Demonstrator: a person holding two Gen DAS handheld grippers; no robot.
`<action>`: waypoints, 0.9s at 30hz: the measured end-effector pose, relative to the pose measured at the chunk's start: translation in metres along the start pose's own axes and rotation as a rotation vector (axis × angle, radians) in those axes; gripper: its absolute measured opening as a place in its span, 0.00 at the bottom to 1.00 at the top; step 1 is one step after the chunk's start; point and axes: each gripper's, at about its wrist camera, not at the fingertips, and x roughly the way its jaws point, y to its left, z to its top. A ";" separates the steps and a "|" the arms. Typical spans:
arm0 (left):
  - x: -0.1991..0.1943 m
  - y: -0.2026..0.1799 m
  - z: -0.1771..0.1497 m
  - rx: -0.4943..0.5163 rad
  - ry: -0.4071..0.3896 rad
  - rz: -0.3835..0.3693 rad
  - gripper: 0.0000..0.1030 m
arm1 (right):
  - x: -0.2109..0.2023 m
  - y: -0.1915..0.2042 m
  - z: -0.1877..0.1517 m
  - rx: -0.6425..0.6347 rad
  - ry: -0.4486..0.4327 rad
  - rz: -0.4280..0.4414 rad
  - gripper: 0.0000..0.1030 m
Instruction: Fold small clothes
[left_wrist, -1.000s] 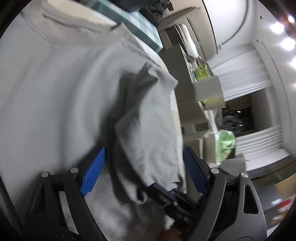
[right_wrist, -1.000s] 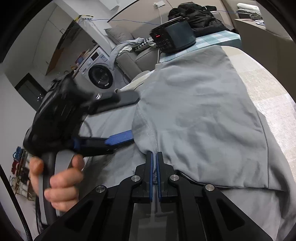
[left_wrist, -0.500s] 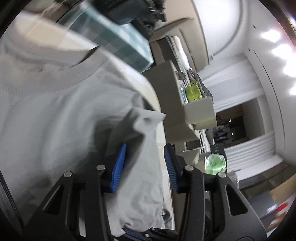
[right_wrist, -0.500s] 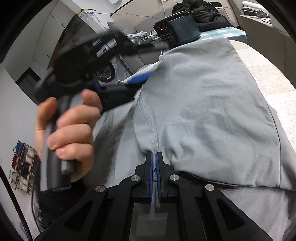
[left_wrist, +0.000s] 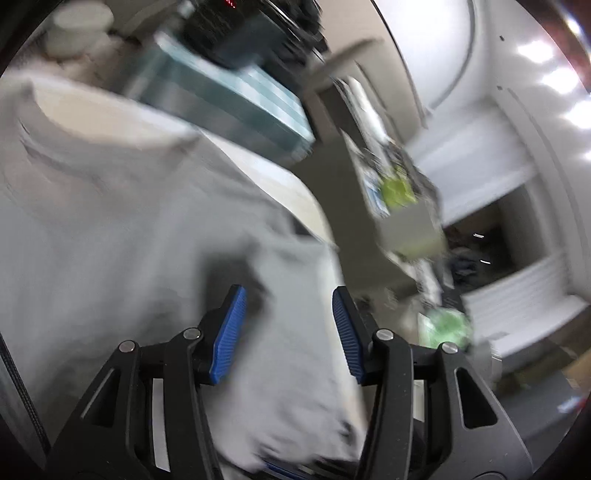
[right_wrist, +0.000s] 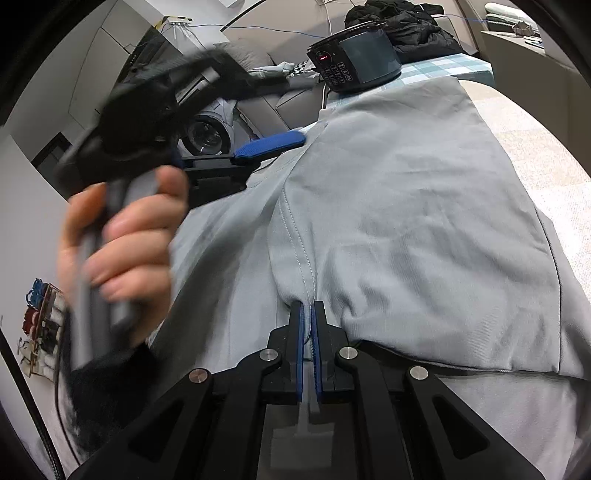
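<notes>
The grey T-shirt (right_wrist: 406, 221) lies spread over the tabletop (right_wrist: 546, 155), its neckline toward 11 o'clock in the left wrist view; one side panel is already turned in over the body, its stitched edge running from 12 o'clock down to the right hand-held gripper (right_wrist: 307, 332); that gripper is clamped tight on the folded edge at 6 o'clock of its own view, pinning it. The left hand-held gripper (left_wrist: 288, 325), seen at 10 o'clock from the right wrist with a hand (right_wrist: 122, 236) round its handle, has just been opening a little after narrowing; its blue pads stand apart with cloth showing between but not pinched, though blur makes contact hard to judge. By my reading the first lengthwise fold is laid; the sleeve, the opposite side and the crosswise folds remain. A dark cooker (right_wrist: 354, 62) sits at 12 o'clock.
</notes>
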 end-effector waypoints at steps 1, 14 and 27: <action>0.002 0.005 0.004 0.026 -0.018 0.045 0.43 | 0.000 0.000 0.000 -0.001 0.000 0.000 0.04; 0.071 -0.033 -0.014 0.472 0.161 0.179 0.43 | 0.001 0.005 -0.004 -0.006 0.003 0.004 0.04; 0.060 -0.099 -0.081 0.520 0.277 -0.035 0.53 | 0.003 0.004 -0.005 -0.006 -0.003 0.000 0.04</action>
